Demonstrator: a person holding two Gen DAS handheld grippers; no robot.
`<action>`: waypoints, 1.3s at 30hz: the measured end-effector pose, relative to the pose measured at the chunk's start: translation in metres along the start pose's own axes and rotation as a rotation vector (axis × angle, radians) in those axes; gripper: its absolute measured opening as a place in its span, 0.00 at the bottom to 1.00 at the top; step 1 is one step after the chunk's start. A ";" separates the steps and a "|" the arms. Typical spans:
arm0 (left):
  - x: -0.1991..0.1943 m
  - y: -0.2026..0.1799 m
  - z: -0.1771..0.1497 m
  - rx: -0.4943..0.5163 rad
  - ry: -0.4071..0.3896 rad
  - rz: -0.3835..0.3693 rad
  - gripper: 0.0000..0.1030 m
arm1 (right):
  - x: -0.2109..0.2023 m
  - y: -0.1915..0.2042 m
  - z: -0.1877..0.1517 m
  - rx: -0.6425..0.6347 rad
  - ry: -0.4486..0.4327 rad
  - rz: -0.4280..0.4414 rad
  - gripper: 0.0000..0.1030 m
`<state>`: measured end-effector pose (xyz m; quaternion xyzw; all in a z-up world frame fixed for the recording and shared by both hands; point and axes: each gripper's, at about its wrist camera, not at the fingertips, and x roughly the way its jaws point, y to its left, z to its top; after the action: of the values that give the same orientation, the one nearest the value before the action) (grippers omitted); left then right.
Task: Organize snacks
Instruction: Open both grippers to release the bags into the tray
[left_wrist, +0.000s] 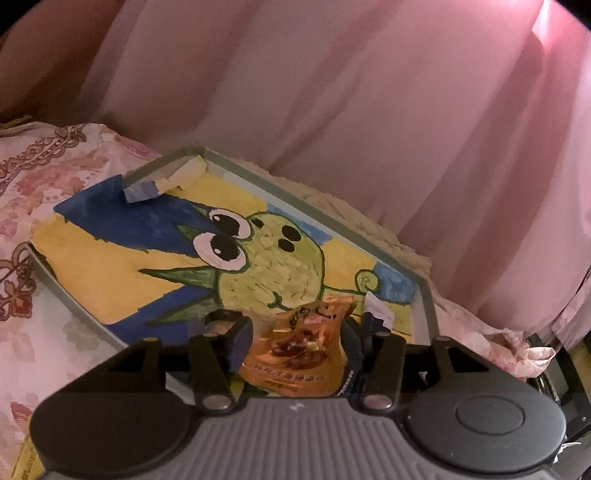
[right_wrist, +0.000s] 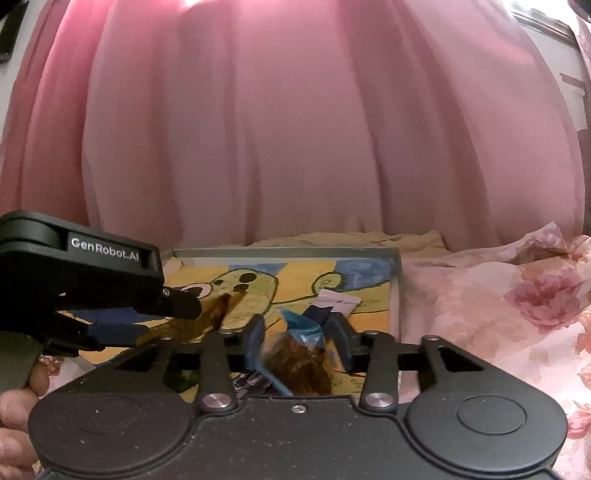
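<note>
Left gripper (left_wrist: 297, 332) has its fingers clamped on an orange snack pack (left_wrist: 301, 350), the foil crinkled between the pads, some dark print on the front. Right gripper (right_wrist: 297, 343) is squeezing a brown snack (right_wrist: 306, 365) in a clear wrapper with a blue twisted end, fingers narrow around it.

Both packs hang just above the near edge of a shallow grey-rimmed tray (left_wrist: 421, 306). The tray bottom is a painted picture (left_wrist: 258, 258): green cartoon critter with big eyes on yellow and blue. One corner of the painting is peeling up at the far left of the tray. A small white-and-blue packet (right_wrist: 334, 304) lies on the painting near the right side, just past the right fingers.

From the right wrist view the left gripper (right_wrist: 207, 314) comes in from the left with its pack hanging from the tips, and a bit of the person's hand (right_wrist: 14, 413) shows under it.

The tray sits on a bed with a floral sheet (right_wrist: 498, 314), pink curtain (right_wrist: 295, 129) behind everything.
</note>
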<state>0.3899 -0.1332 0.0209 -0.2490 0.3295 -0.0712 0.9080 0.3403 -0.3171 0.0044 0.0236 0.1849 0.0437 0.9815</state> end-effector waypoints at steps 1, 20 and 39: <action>-0.001 0.001 0.001 -0.004 -0.003 0.002 0.59 | -0.001 0.001 0.000 0.001 -0.002 0.006 0.52; -0.075 0.004 0.000 0.045 -0.164 0.026 0.99 | -0.077 0.004 0.021 0.058 -0.152 -0.002 0.99; -0.176 0.037 -0.056 0.102 -0.194 0.060 0.99 | -0.194 0.041 -0.010 -0.040 -0.200 -0.062 0.99</action>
<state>0.2173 -0.0721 0.0648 -0.1982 0.2432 -0.0363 0.9488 0.1536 -0.2945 0.0675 0.0027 0.0856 0.0145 0.9962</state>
